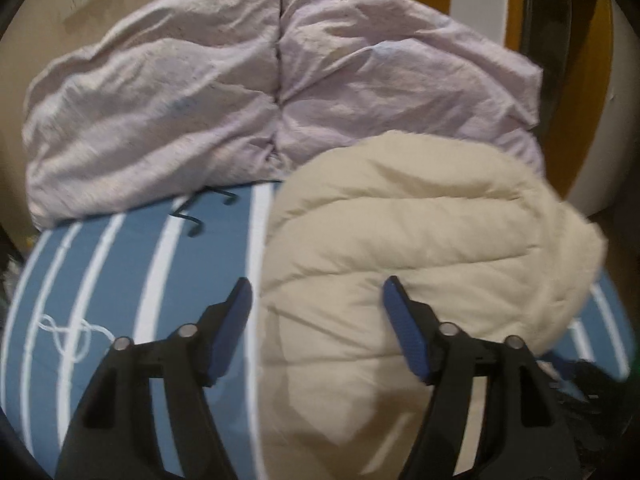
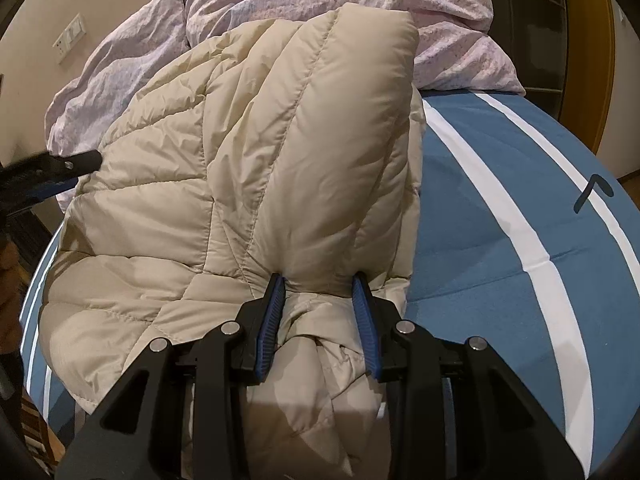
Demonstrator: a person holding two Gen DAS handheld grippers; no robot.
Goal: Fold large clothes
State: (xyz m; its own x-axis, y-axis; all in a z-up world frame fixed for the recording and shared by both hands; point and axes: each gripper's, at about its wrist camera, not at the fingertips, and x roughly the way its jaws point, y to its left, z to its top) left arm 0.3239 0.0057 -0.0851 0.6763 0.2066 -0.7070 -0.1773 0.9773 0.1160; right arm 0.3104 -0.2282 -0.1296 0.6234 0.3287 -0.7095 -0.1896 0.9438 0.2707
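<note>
A cream quilted down jacket (image 2: 248, 168) lies bunched on the blue bed sheet with white stripes (image 2: 500, 248). My right gripper (image 2: 320, 284) is shut on a thick fold of the jacket, with padding bulging between its blue pads. In the left wrist view the jacket (image 1: 420, 240) sits right of centre. My left gripper (image 1: 316, 292) hovers open above its near edge, with nothing pinched; its left finger is over the sheet (image 1: 120, 280), its right finger over the jacket. The left gripper (image 2: 60, 168) also shows at the left edge of the right wrist view, beside the jacket.
A crumpled pale lilac duvet (image 1: 200, 100) is heaped across the head of the bed, behind the jacket. A beige wall with a switch plate (image 2: 70, 38) stands behind it. An orange-brown door frame (image 1: 568, 80) rises at the right.
</note>
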